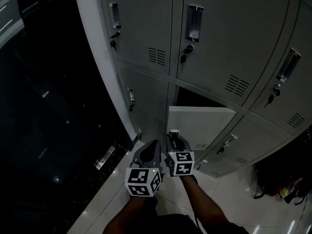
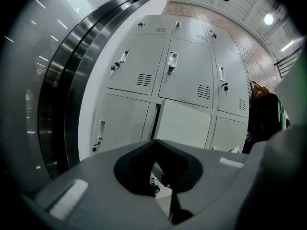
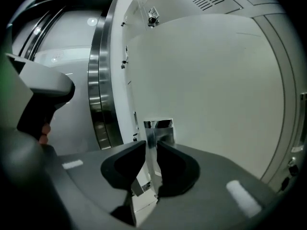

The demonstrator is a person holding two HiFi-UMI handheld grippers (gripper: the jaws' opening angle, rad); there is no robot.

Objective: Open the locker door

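Observation:
The lower middle locker door (image 1: 200,123) stands swung out from the grey locker bank, with a dark opening above it. My right gripper (image 1: 174,134) is at the door's left edge. In the right gripper view its jaws (image 3: 151,145) are closed on the door's chrome handle (image 3: 158,127), with the pale door face (image 3: 206,90) filling the view behind. My left gripper (image 1: 153,145) hangs just left of the right one, apart from the door; in its own view the pads (image 2: 156,145) meet with nothing between them, facing the open door (image 2: 184,123).
Closed lockers with handles and hanging keys (image 1: 187,48) surround the open one. A dark glass wall with a curved steel frame (image 2: 62,95) runs along the left. A dark bag (image 1: 280,179) lies on the tiled floor at the right.

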